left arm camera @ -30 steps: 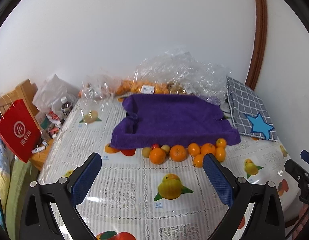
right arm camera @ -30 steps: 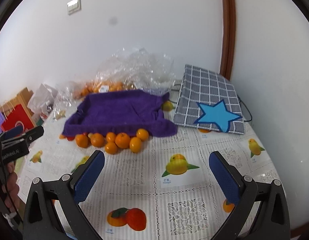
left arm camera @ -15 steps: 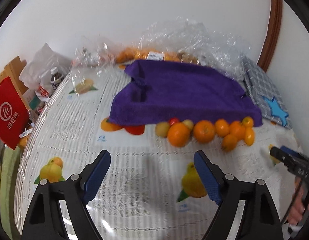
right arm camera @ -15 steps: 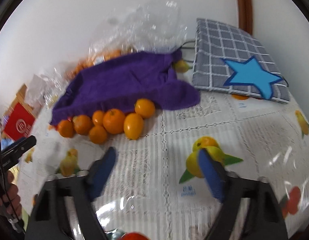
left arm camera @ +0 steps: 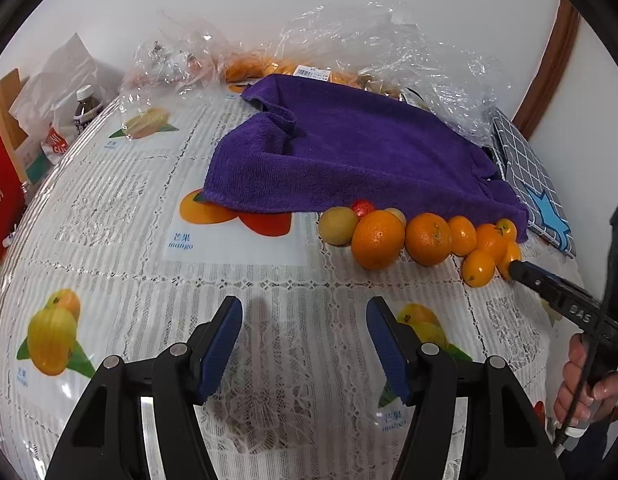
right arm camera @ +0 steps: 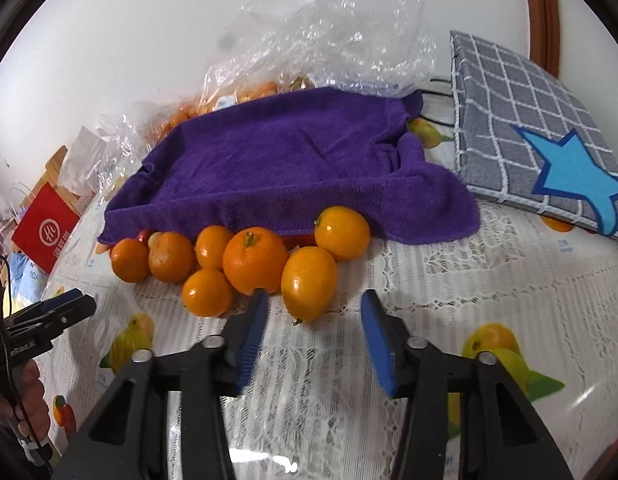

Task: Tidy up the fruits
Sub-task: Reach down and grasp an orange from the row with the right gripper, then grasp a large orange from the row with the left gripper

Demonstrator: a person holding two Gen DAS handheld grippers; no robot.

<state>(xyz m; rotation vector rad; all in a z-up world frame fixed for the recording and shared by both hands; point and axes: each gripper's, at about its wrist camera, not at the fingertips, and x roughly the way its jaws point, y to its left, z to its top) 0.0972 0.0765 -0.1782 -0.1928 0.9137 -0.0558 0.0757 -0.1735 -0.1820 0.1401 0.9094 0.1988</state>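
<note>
Compared with a second ago, we've brought both tools down and in toward the fruit pile: the oranges look a lot bigger in both views now, and the light switch has dropped out of the left wrist view.

Our right hand-held gripper point(right arm camera: 311, 306) is open with nothing in it, and its fingers sit just in front of the oval orange fruit point(right arm camera: 308, 283) at the near edge of the pile, not yet around it. Our left hand-held gripper point(left arm camera: 303, 320) is also open and empty, hovering over bare table point(left arm camera: 269, 280) near the purple towel point(left arm camera: 349, 160), a bit apart from the big orange point(left arm camera: 377, 239).

Everything hangs off that towel: the oranges point(right arm camera: 255, 260) are clumped along its front edge, touching each other, with a yellowish fruit point(left arm camera: 337, 225) and a small red one point(left arm camera: 363, 207) tucked at the left end of the row. Behind the towel there's a crinkly clear plastic bag point(left arm camera: 389, 40) with more orange fruit inside, and to its right a grey checked cushion with a blue star point(right arm camera: 549, 140).

Progress-wise, we'd say we're barely started. No fruit is picked up or sorted as far as we can see, and the whole pile is left to deal with. We'd guess the oval one goes first.
</note>
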